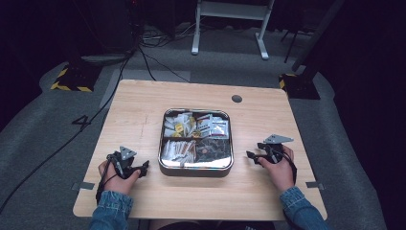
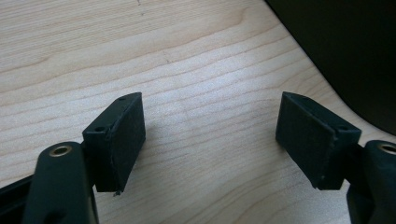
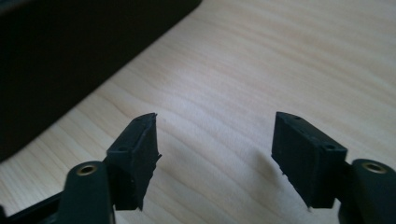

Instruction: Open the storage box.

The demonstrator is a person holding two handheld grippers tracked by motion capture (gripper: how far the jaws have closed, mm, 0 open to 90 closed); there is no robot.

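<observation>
Here, a square metal tray [image 1: 231,143] with a shiny rim sits near the middle of the pale wooden tabletop [image 1: 143,103], split into four compartments. The two far compartments hold small white, yellow and red packets [image 1: 184,125]; the near left one holds pale paper sachets [image 1: 177,149], and the near right one holds something dark brown [image 1: 212,149] that is too small to name.

The left gripper [image 1: 143,168], a black two-jaw tool with a grey three-cornered plate on top, is held in the person's left hand [image 1: 115,179] just beside the tray's near left corner, apart from it, with its tips pointing towards the tray. In the left gripper view its jaws stand wide apart over bare wood, with nothing between the black pads [image 2: 122,140], and the dark side of the tray rises at the upper right.

The right gripper [image 1: 252,157], of the same build, is held in the right hand [image 1: 279,170] to the right of the tray, a little farther off than the left one, its tips also turned towards the tray. In the right gripper view its jaws are likewise spread wide over bare wood, empty, with the tray's dark wall at the upper left.

Blue denim sleeves [image 1: 112,208] cover both forearms at the near edge. A small dark round hole [image 1: 236,98] marks the tabletop beyond the tray.
</observation>
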